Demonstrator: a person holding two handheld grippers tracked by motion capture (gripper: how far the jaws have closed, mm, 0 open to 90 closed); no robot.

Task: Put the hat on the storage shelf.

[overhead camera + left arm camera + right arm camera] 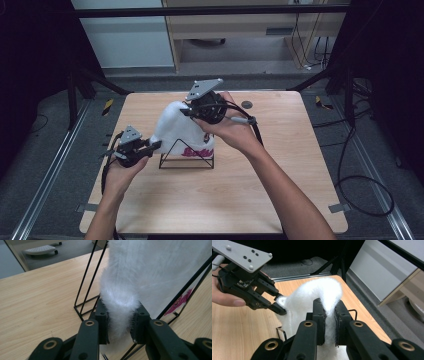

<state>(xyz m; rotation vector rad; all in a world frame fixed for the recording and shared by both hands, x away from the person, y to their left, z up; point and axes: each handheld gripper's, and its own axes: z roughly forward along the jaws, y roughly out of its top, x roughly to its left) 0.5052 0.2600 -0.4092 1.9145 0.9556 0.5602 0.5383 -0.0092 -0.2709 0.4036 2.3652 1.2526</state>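
Note:
A white fluffy hat (175,127) with pink lettering (196,152) is draped over a black wire stand (186,161) in the middle of the wooden table (215,200). My left gripper (155,145) pinches the hat's lower left edge; in the left gripper view a fold of white fur (120,312) sits clamped between its jaws. My right gripper (187,111) grips the hat's top from the far side, and the right gripper view has the fur ridge (329,300) squeezed between its jaws, with the left gripper (279,306) biting the hat farther off.
A small dark round disc (246,104) lies on the table behind the right hand. Cables (360,180) trail over the floor to the right. Black frame legs (80,85) stand beside the table's far corners, and a wooden cabinet (240,35) is behind it.

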